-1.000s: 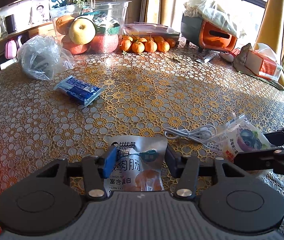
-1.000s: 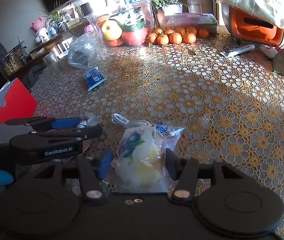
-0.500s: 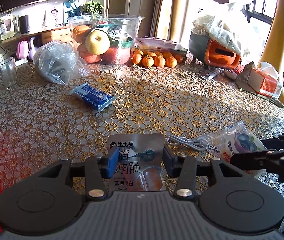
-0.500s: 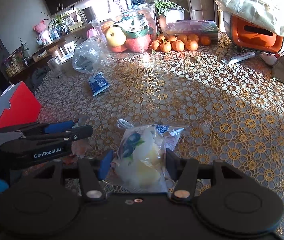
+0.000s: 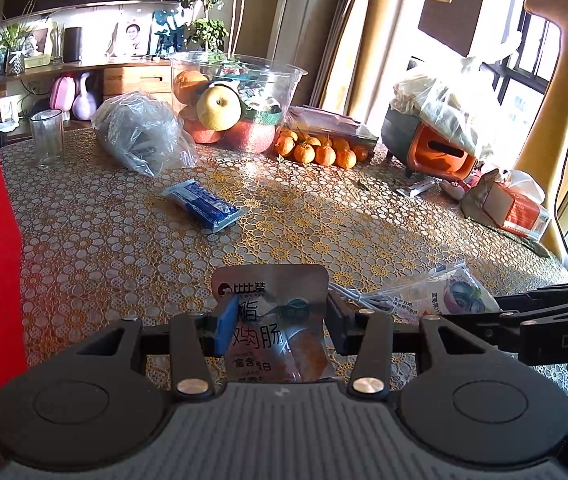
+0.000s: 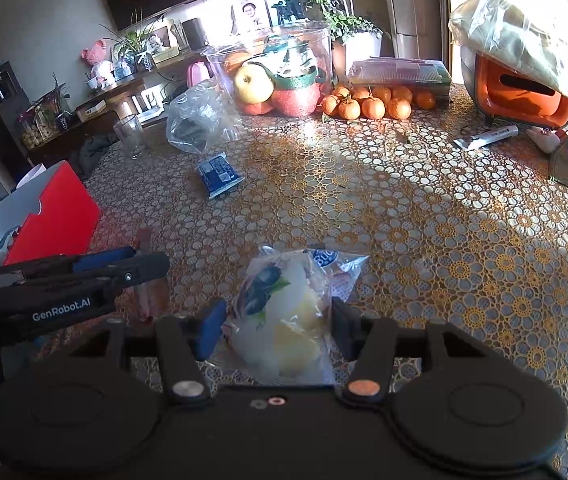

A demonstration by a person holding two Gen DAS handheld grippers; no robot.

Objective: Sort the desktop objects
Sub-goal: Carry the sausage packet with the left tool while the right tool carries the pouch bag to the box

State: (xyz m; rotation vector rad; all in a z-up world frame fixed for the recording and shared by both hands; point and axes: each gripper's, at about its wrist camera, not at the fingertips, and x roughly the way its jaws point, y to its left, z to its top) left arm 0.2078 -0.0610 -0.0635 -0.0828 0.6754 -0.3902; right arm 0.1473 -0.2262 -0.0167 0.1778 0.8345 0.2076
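Left gripper [image 5: 276, 322] clamps my silver printed sausage pouch [image 5: 270, 320]; right gripper [image 6: 274, 326] clamps a clear blueberry-print snack bag [image 6: 284, 320]. White cable [image 5: 358, 298] shows only in left view.

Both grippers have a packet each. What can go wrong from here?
1. The left gripper pinches the silver sausage packet only at its sides; slick foil could slip out.
2. The white cable lies against the blueberry snack bag held by the right gripper, so it may snag and drag.
3. The two grippers sit close side by side; swinging either toward the red box risks a bump.
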